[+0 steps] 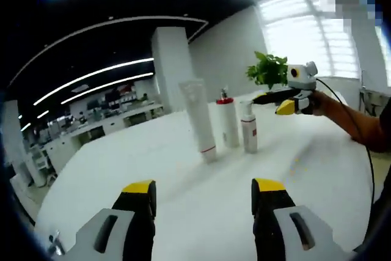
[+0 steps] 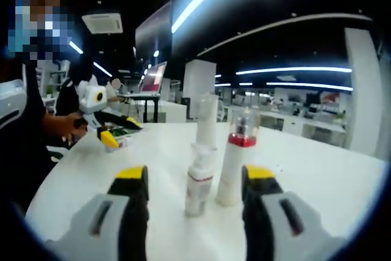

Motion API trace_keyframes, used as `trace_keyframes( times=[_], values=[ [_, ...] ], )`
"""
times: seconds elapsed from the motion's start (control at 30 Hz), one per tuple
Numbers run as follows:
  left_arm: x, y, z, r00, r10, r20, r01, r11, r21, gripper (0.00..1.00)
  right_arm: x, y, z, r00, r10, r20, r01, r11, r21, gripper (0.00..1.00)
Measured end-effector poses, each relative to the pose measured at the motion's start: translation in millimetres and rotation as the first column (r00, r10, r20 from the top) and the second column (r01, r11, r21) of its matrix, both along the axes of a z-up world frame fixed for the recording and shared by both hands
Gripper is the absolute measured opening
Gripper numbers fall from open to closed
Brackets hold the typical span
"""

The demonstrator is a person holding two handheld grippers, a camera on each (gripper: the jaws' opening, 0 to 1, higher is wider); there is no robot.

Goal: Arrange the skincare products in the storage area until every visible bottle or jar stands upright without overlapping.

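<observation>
Three upright bottles (image 1: 225, 123) mid-table (image 1: 183, 212)

White round worktop (image 2: 317, 169): carries three upright containers grouped close together. Small white pump bottle with red band (image 2: 198, 178), nearest; white bottle with red collar and clear cap (image 2: 237, 160) just beside it; tall translucent white tube (image 2: 206, 120) behind. Right gripper (image 2: 192, 181), yellow-tipped jaws apart, empty. Left gripper (image 2: 113, 131) in a person's hand, off to the left.

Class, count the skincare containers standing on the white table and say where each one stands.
3, all upright in a close group on the white table: a tall white tube, a red-collared bottle beside it, and a short pump bottle next along. None seems hidden.
</observation>
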State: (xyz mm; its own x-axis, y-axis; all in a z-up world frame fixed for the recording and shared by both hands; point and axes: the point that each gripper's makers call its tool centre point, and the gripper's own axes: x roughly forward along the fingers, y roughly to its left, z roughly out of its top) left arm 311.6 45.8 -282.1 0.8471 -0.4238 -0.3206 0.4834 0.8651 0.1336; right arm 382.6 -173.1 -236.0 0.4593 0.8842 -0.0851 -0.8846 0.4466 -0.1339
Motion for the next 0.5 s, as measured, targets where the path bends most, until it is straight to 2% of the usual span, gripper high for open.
trace_keyframes(
  times=[0.13,0.27,0.4,0.5],
  values=[
    [-4.1,14.6,-7.5,0.998,0.051,-0.026,-0.052,0.999,-0.015,0.67,-0.8,-0.5,5.9,1.0,-0.003,0.015,0.003,1.0,0.012,0.6],
    [-6.5,35.3,-12.4,0.989,0.15,-0.012,-0.149,0.988,0.035,0.74,-0.8,-3.2,12.8,0.999,-0.018,0.038,0.018,1.0,0.022,0.57],
    [-12.0,46.7,-18.9,0.981,0.193,-0.026,-0.192,0.98,0.045,0.78,-2.3,-4.1,19.4,0.998,-0.022,0.055,0.02,0.999,0.038,0.55],
    [-16.9,58.3,-28.5,0.971,0.233,-0.046,-0.229,0.97,0.08,0.79,-4.5,-3.3,22.9,0.998,-0.019,0.066,0.016,0.999,0.046,0.55]
  ],
)
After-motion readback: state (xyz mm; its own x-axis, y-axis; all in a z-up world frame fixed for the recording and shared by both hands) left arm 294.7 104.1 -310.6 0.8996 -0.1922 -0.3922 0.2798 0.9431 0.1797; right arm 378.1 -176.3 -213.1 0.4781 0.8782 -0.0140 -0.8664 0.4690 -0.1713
